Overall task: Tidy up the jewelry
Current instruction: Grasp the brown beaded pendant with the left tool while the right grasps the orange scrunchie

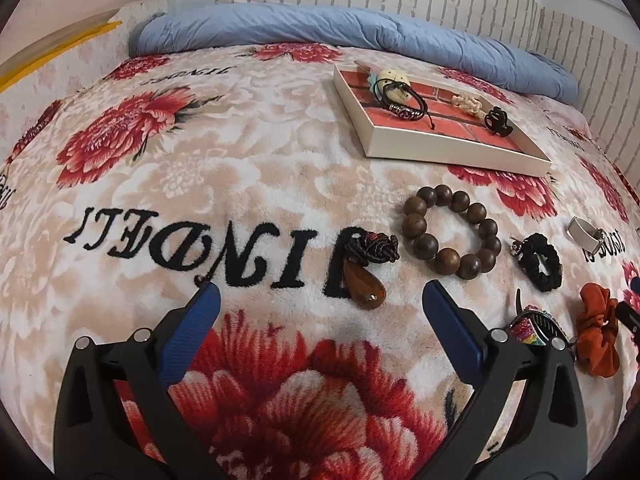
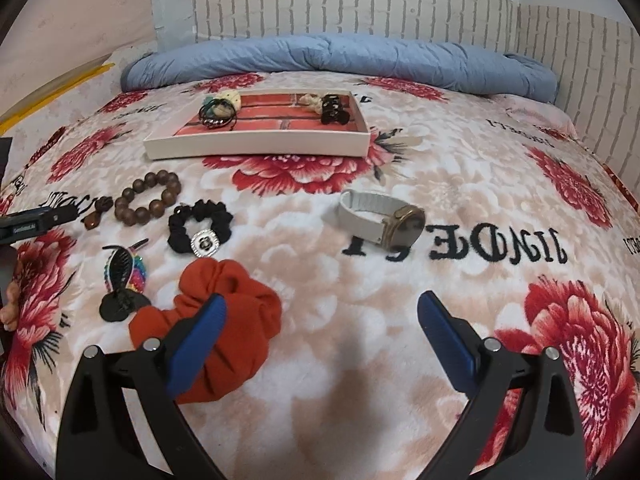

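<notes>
A white tray (image 1: 452,153) (image 2: 256,147) on the bed holds a black cord bracelet (image 1: 400,102), a cream knot (image 1: 466,104) and a black claw clip (image 1: 498,122). Loose on the blanket lie a brown pendant (image 1: 366,286), a wooden bead bracelet (image 1: 450,232) (image 2: 148,198), a black scrunchie (image 1: 540,266) (image 2: 200,226), an orange scrunchie (image 2: 228,340) (image 1: 598,334), a colourful hair clip (image 2: 124,276) and a white-strap watch (image 2: 384,218). My left gripper (image 1: 320,300) is open just short of the pendant. My right gripper (image 2: 322,310) is open, its left finger over the orange scrunchie.
A rolled blue quilt (image 1: 360,34) (image 2: 340,58) lies along the far edge against a white brick-pattern wall (image 2: 340,0). The floral blanket (image 1: 200,160) covers the whole bed. My left gripper's tip shows at the left edge of the right wrist view (image 2: 36,220).
</notes>
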{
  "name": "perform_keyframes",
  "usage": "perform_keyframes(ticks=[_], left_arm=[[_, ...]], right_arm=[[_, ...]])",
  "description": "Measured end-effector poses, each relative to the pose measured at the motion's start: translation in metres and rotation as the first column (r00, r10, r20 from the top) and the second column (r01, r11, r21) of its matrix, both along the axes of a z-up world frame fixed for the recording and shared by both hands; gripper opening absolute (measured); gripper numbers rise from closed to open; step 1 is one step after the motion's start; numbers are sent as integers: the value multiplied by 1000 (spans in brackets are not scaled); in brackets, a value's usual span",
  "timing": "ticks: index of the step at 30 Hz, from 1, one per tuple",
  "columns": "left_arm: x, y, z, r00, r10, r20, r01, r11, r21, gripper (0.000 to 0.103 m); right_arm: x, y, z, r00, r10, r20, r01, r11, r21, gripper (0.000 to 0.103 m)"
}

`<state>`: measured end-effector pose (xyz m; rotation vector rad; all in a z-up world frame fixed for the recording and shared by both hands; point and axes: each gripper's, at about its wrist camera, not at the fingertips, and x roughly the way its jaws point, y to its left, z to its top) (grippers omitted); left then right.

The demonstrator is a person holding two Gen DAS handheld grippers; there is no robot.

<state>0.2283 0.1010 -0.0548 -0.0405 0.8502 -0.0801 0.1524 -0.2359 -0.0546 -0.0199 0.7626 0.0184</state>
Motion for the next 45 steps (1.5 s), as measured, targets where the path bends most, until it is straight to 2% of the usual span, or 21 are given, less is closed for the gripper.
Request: perform_keyframes(ticks=[11, 15, 18, 20, 24, 27, 29, 31, 33, 34, 40, 45], left_arm=[[12, -1, -6, 1000, -12, -16, 12, 999, -36, 97], [24, -12, -8, 999, -38, -17, 38, 999, 2, 93], [33, -20, -12, 998, -59, -36, 60, 998, 25, 84], [39, -23, -16, 996, -70, -60, 72, 997, 30, 73], [45, -23, -20, 995, -67, -73, 69, 997, 34, 69], [47, -20, -20, 996, -59, -73, 61, 998, 23, 62], [47, -19, -20, 996, -59, -74, 60, 998, 17, 51], [47, -18, -20, 996, -53, -72, 55, 998, 15, 48], [46, -18, -19, 996, -53, -67, 54, 998, 15, 41], [45, -18, -19, 996, -60, -66, 60, 998, 9, 33], [43, -18, -18, 996, -60, -62, 61, 998, 9, 30], [41, -14, -14, 997, -56, -51, 56, 998, -7, 28]], right_arm=[[7, 7, -14, 999, 7, -45, -8, 1000, -14, 93], [14, 10, -18, 997, 31, -71, -29, 999, 24, 82], [17, 17, -22, 995, 53, -88, -52, 999, 17, 74], [18, 20, -24, 993, 65, -96, -65, 998, 11, 68], [20, 24, -26, 991, 83, -101, -83, 997, 12, 56], [20, 25, -24, 990, 97, -101, -95, 995, 27, 49], [21, 25, -23, 989, 105, -102, -103, 994, 33, 44], [22, 25, -22, 988, 115, -99, -112, 993, 38, 35], [22, 26, -21, 988, 124, -97, -120, 992, 43, 30], [22, 27, -20, 987, 126, -97, -123, 992, 42, 29], [24, 22, -17, 985, 146, -90, -140, 988, 70, 19], [29, 12, -10, 988, 138, -69, -132, 988, 86, 16]])
